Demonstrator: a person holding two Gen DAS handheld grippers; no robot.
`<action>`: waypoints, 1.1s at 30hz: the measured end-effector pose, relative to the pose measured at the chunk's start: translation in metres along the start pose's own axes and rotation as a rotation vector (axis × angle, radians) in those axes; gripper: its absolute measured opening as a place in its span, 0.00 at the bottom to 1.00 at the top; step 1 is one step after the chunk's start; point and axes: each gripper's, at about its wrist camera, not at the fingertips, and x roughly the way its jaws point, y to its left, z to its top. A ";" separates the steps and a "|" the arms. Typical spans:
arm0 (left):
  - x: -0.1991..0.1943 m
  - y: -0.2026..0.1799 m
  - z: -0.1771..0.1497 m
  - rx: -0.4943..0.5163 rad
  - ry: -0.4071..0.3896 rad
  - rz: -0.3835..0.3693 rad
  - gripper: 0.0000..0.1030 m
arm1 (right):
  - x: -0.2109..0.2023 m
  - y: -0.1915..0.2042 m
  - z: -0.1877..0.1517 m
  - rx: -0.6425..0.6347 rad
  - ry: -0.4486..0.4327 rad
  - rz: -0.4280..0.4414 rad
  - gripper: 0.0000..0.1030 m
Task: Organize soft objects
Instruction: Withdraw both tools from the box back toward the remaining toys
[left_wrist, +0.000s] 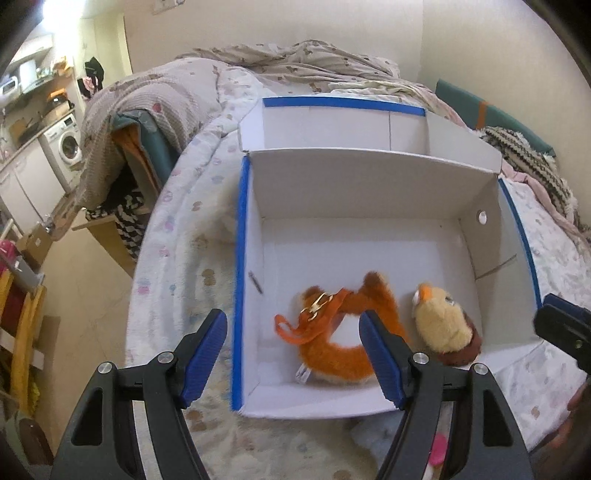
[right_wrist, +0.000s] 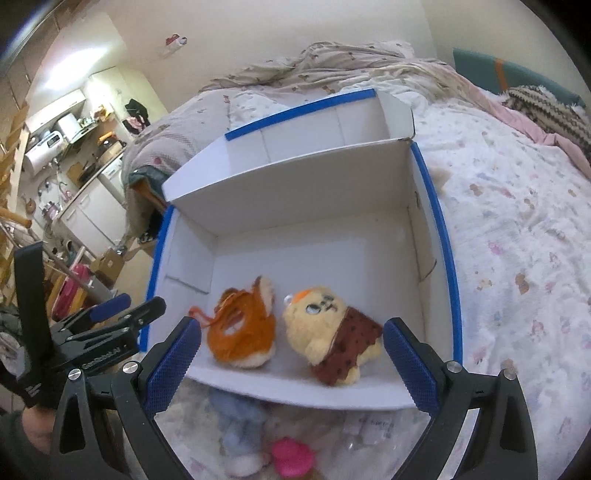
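White cardboard forms the box (left_wrist: 369, 236) that sits on the patterned bed cover (left_wrist: 177, 229), its rims edged in blue tape. Two plush toys lie side by side on its floor near the front wall: an orange fox plush (left_wrist: 332, 339) with a strap and gold clasp, and a yellow plush (left_wrist: 443, 325) in a brown spotted garment.

From the left wrist view, the fox's lower body is partly covered by the right blue finger, and the yellow toy's face is turned away. In the right wrist view the fox (right_wrist: 242, 332) is bunched up and its shape is hard to read. Outside the box, below its front wall, a pale blue soft toy (right_wrist: 236, 421) and a pink object (right_wrist: 291, 456) are blurred and cut off by the frame edge; what they are cannot be made out.

The left gripper (left_wrist: 295, 354) hangs above the box's front left corner with its jaws spread wide, gripping nothing. The right gripper (right_wrist: 291, 362) hovers over the front wall, jaws likewise wide apart and empty, framing both plush toys without touching them.
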 end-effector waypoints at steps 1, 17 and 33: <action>-0.004 0.003 -0.003 -0.004 -0.003 -0.007 0.69 | -0.003 0.001 -0.004 0.003 0.003 0.005 1.00; -0.037 0.038 -0.058 -0.102 0.000 0.024 0.69 | -0.036 0.011 -0.053 0.021 0.042 -0.030 1.00; 0.020 -0.008 -0.078 -0.152 0.267 -0.071 0.69 | -0.023 -0.030 -0.067 0.147 0.118 -0.090 1.00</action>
